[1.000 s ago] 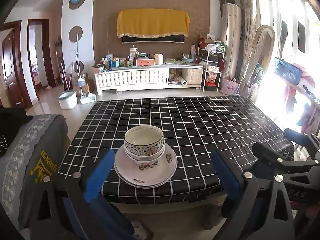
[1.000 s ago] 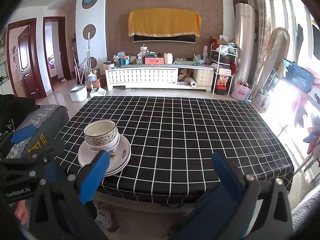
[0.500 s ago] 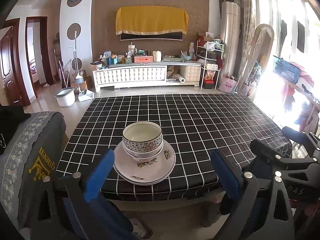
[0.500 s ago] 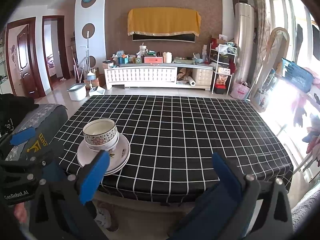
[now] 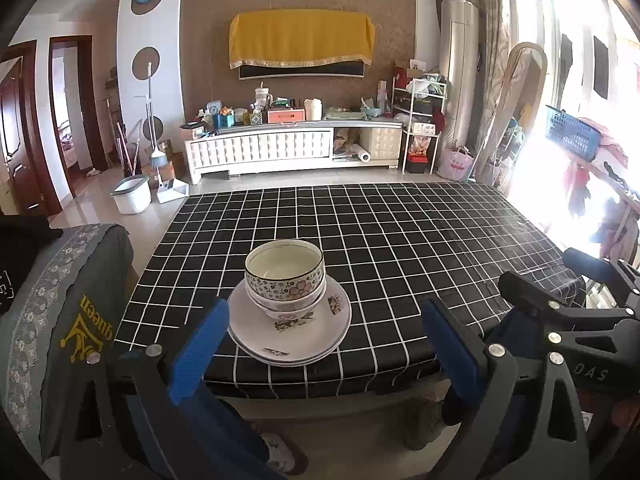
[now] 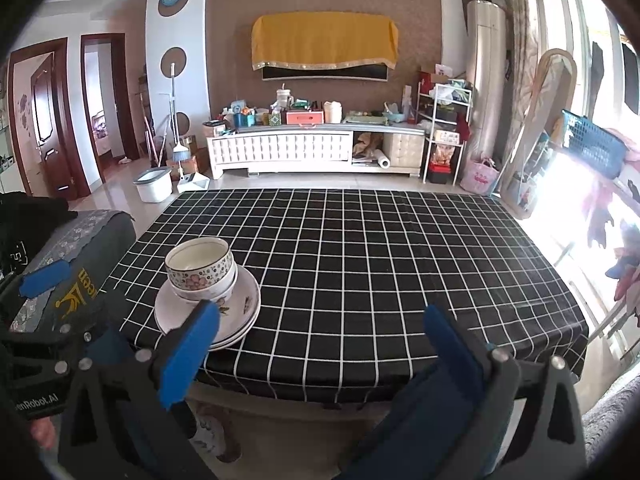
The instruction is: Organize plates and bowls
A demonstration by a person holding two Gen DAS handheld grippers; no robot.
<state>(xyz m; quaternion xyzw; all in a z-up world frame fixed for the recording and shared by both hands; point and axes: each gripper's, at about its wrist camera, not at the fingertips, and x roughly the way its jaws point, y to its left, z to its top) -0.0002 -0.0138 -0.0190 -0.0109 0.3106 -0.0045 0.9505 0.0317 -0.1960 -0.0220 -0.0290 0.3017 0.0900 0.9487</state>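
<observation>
Black checked tablecloth [image 5: 400, 248] fronts a cluttered white cabinet [image 5: 288, 148].

We read gold lettering, upside down, "queen", with a crown emblem on the grey fabric chair cover [image 5: 86, 320]. White letters "DAS" stand on the black body of the right gripper [image 5: 588, 372] in the left wrist view. "enRobot.AI", its start cut off, stands on the black left gripper [image 6: 34, 402] in the right wrist view.

2 nested bowls [image 5: 285, 278] sat on stacked plates [image 5: 289, 330] near the table's [image 5: 400, 248] front edge, directly ahead of the left gripper [image 5: 326, 338], ahead-left of the right gripper [image 6: 320, 338].
</observation>
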